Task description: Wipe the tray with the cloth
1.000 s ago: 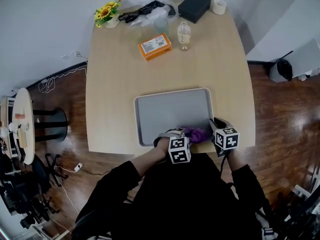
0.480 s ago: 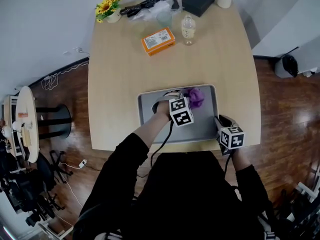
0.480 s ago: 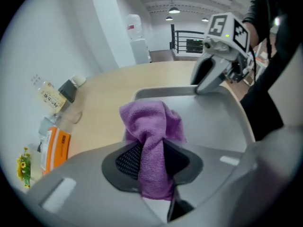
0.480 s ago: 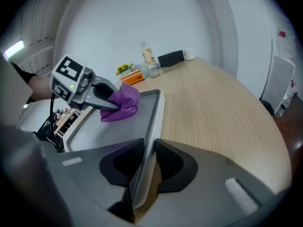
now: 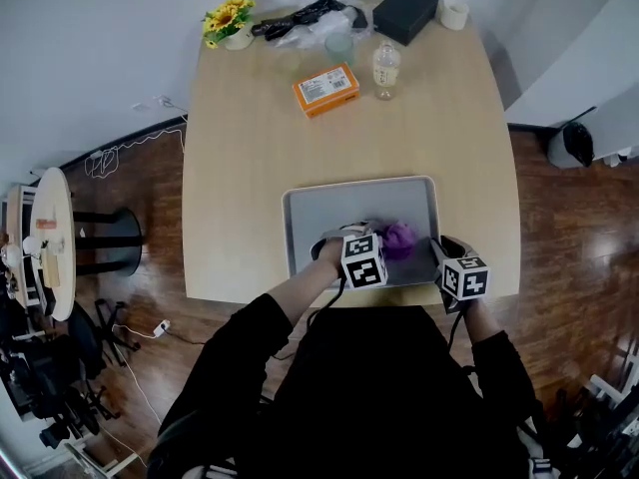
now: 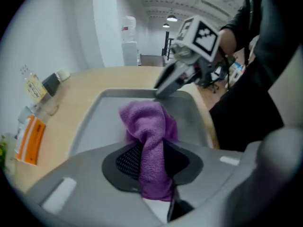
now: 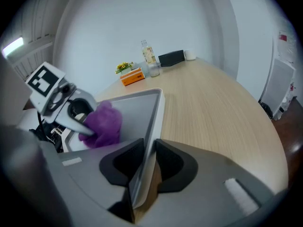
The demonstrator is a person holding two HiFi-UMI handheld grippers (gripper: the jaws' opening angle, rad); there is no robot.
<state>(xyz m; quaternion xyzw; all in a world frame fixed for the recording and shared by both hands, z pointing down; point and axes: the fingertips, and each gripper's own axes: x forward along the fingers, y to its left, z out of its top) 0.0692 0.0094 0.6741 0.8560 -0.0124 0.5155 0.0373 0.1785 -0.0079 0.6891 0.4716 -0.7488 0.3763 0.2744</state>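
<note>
**A:** Where is the cloth?

**B:** It lies on the tray, a bunched purple wad at about 3 o'clock from the tray's middle. Its loose end touches the grey tray floor.

**A:** What has hold of it?

**B:** The left gripper does. Its jaws are drawn in narrow and pinch a fold of the cloth between the black pads. The rest of the fabric spills forward past the tips onto the tray.

**A:** And the person's other hand?

**B:** The right gripper is at the tray's right-hand rim, around 4 o'clock in the head view. Its jaws are closed on that rim, one pad inside the raised edge and one outside. It sits just beside the cloth but does not touch it.

**A:** Where is the tray on the table?

**B:** It is at the 6 o'clock end, close to the edge nearest the person, with its long sides running across.

**A:** Is anything else up there?

**B:** All of it is well apart from the tray, at the far end. An orange box is at roughly 12 o'clock from the tray. A bottle stands at 1 o'clock, with a black box beyond it. The flowers sit in the far corner at 11 o'clock.
</note>
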